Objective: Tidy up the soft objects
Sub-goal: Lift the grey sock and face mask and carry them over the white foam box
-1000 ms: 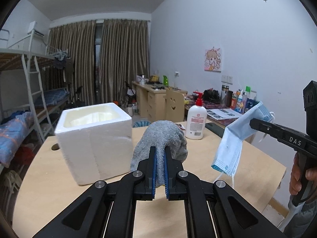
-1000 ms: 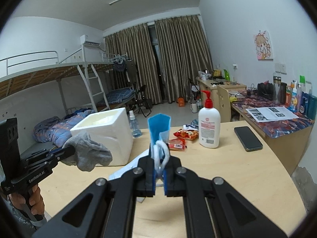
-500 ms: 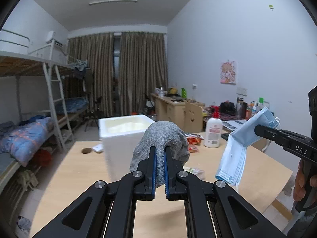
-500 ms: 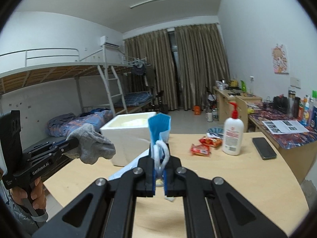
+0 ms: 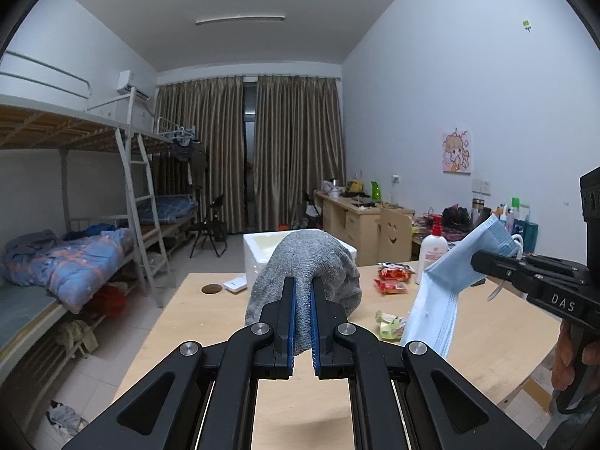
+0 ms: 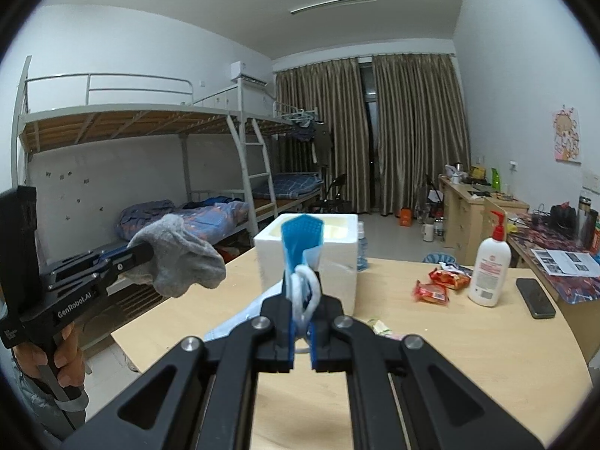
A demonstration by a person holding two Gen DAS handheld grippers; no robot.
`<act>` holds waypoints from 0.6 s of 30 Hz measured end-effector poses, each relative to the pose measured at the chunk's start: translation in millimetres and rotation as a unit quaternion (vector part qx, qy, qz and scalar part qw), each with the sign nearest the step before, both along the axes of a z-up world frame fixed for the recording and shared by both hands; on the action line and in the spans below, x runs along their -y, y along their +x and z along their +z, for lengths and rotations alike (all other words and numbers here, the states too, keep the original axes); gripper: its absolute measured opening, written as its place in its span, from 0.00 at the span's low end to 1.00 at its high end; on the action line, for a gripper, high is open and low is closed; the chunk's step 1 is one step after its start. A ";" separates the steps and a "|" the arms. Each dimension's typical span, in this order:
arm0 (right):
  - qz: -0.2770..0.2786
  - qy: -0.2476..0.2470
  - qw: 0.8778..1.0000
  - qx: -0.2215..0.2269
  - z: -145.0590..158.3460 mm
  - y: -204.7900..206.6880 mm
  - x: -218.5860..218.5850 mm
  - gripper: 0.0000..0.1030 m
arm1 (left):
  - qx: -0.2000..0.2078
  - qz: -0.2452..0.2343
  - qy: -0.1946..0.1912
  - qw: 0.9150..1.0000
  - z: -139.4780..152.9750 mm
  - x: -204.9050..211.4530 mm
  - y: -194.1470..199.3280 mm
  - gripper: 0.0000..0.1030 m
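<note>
Left wrist view: left gripper (image 5: 303, 292) jaws pinch a grey sock (image 5: 307, 262) draped over their tips; right gripper (image 6: 302, 281) jaws pinch a blue face mask (image 6: 302, 236), both above the tabletop (image 6: 431, 341).

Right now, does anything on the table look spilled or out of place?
Nothing is spilled. Snack packets and a crumpled wrapper lie loose on the table near the foam box; a little untidy, nothing odd.
</note>
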State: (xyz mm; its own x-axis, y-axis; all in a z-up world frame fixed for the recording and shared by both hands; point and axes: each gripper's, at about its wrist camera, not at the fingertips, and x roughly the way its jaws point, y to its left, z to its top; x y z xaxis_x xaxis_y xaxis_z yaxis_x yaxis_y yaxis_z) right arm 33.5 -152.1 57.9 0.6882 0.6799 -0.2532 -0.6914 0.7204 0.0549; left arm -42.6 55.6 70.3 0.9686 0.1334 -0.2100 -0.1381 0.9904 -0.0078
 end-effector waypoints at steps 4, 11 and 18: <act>0.008 -0.004 1.000 0.007 4.3 -5.6 -8.6 0.08 | 0.004 0.001 -0.001 1.000 2.3 -5.2 -1.4 0.07; 0.014 -0.004 1.000 0.005 12.5 7.5 -23.6 0.08 | 0.002 0.005 -0.005 1.000 8.0 -14.9 10.0 0.07; 0.015 -0.011 1.000 0.006 22.5 24.1 -35.8 0.08 | 0.000 0.010 -0.013 1.000 10.9 -25.6 25.8 0.07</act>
State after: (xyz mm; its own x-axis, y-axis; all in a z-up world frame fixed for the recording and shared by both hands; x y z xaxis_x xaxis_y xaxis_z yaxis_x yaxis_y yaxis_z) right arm 57.6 -116.3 80.4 0.6709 0.6943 -0.2604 -0.7128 0.7006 0.0316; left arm -16.8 81.1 81.2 0.9658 0.1463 -0.2142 -0.1571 0.9870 -0.0340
